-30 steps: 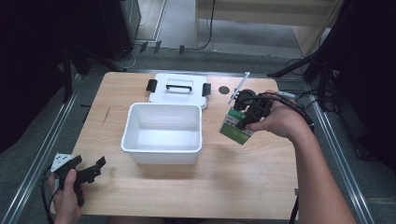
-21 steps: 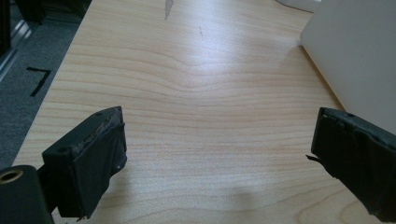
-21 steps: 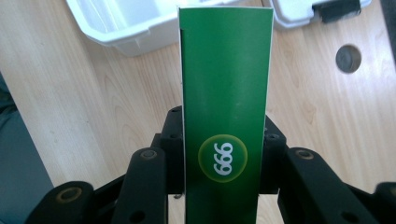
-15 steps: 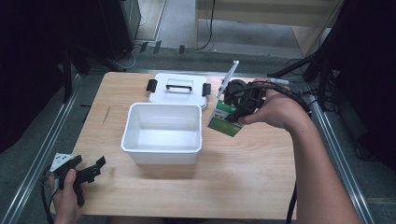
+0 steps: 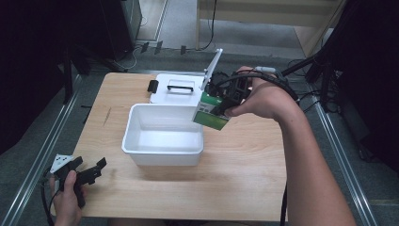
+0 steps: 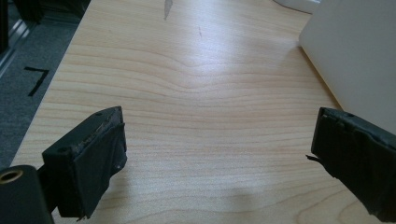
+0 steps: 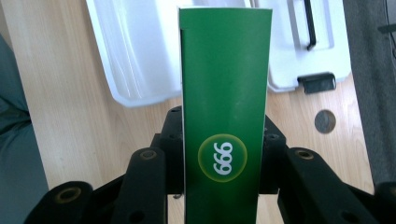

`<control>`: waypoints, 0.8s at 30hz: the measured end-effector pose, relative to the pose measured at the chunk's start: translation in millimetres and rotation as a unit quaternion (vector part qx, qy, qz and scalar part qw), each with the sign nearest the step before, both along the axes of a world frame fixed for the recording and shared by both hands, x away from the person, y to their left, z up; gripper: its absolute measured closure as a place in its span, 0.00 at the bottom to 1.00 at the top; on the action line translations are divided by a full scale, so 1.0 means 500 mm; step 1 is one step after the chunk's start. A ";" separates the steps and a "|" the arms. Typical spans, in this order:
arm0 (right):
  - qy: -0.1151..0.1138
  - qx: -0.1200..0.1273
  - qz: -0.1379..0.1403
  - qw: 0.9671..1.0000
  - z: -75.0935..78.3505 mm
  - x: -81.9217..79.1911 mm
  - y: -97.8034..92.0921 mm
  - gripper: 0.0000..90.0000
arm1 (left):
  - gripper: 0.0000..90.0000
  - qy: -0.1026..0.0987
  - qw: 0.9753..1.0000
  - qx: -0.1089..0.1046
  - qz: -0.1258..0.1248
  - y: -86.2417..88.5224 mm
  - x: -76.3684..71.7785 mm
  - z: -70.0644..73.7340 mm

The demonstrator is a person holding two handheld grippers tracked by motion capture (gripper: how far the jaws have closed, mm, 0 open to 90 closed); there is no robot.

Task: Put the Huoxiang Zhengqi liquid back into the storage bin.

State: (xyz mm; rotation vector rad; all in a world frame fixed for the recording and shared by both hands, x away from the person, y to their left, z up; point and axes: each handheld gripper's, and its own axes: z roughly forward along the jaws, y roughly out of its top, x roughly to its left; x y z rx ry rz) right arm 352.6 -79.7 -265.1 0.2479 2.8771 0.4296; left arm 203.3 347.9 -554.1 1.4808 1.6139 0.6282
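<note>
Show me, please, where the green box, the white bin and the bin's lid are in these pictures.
green box (image 7: 226, 93), right gripper view, on its plain green face above the round logo.
white bin (image 5: 162, 152), high view, on its near wall.
lid (image 5: 165, 94), high view, on its flat top below the black handle.

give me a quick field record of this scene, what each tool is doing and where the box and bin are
right tool: shut on the green box, held up at the bin's right rim
green box: tall carton with a round 999 logo, clamped between the jaws, above the table
white bin: open, nothing seen inside, at the middle of the table
white lid: lies flat behind the bin, black handle on top
left tool: jaws wide open, holding nothing, low over the table's near left corner
table: light wood
</note>
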 end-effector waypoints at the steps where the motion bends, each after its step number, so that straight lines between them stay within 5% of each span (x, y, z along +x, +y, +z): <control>1: -0.002 0.000 0.008 1.000 0.000 0.001 0.008 0.72 | 0.04 0.000 1.000 0.000 0.000 0.000 0.000 0.000; 13: -0.005 0.008 0.048 0.999 0.001 0.006 0.096 0.72 | 0.04 -0.001 1.000 -0.003 -0.002 0.001 0.000 0.000; 24: -0.003 -0.006 0.078 0.997 -0.030 0.017 0.139 0.72 | 0.04 -0.002 1.000 -0.005 -0.001 0.002 0.000 0.000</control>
